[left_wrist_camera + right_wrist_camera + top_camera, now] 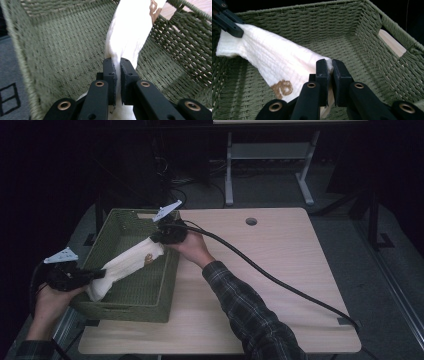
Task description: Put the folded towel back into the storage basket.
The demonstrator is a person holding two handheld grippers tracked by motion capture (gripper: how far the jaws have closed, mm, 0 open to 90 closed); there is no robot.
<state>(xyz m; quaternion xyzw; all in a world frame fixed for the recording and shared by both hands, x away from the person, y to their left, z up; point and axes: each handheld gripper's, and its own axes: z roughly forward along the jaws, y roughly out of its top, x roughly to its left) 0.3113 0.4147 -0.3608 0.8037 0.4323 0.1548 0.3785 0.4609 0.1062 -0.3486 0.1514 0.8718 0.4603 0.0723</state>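
A white cloth with a small brown embroidered mark is stretched between both grippers over a green woven basket. My left gripper is shut on the cloth's near-left end, above the basket's left front corner. My right gripper is shut on its far end, over the basket's right rim near the back. In the left gripper view the cloth rises from between the jaws. In the right gripper view the cloth runs from my jaws to the left gripper at top left.
The basket sits on the left part of a light wooden table with a cable hole near its back edge. A black cable trails across the table from the right gripper. A desk frame stands on the floor behind.
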